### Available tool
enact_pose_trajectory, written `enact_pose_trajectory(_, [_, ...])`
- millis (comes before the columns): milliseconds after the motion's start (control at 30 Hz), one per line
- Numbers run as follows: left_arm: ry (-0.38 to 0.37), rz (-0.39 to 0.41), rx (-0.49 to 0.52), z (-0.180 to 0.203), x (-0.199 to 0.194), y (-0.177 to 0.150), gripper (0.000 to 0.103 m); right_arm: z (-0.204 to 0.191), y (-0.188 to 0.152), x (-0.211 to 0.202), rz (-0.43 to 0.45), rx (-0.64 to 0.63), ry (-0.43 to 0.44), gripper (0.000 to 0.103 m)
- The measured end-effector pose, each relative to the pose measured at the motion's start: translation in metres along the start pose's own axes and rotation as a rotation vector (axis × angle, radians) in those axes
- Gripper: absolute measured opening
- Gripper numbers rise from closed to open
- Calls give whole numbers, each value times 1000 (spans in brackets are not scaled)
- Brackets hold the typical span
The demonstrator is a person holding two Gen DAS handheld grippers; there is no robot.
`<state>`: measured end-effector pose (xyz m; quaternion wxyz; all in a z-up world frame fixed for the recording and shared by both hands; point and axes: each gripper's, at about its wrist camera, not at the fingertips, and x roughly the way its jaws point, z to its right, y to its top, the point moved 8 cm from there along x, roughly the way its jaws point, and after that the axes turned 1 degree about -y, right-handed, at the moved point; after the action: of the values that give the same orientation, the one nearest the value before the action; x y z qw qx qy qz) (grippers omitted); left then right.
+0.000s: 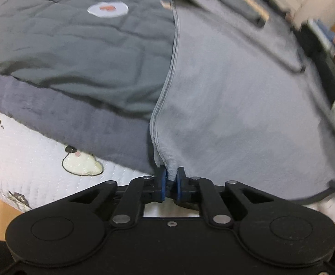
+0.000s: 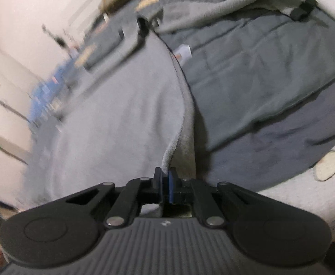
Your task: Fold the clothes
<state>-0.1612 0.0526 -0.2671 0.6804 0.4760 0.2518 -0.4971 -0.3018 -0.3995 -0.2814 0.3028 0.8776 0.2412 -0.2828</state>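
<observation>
I have the left gripper point(image 1: 171, 178) and right gripper point(image 2: 165, 178) each clenched on a near hem corner of the grey garment point(image 1: 236, 105), stretched taut over the quilt point(image 1: 75, 52), ready to fold.

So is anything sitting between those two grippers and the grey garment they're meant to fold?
Nothing visible. The left gripper is shut on the stitched edge of the light grey garment, and the right gripper is shut on another edge of it. The garment lies on a dark grey quilt.
</observation>
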Motion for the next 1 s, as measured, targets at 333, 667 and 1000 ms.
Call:
enact_pose_trajectory(333, [-121,217,-62,23,-30,66,9,-9,68,-7,142,224,189,5])
enact_pose_trajectory(667, [-68,279,-45,42,20,142,9,-30,145,55,149,124,100,5])
enact_pose_trajectory(1000, [-31,280,-1,49,66,196,9,-37,191,121,151,73,68,4])
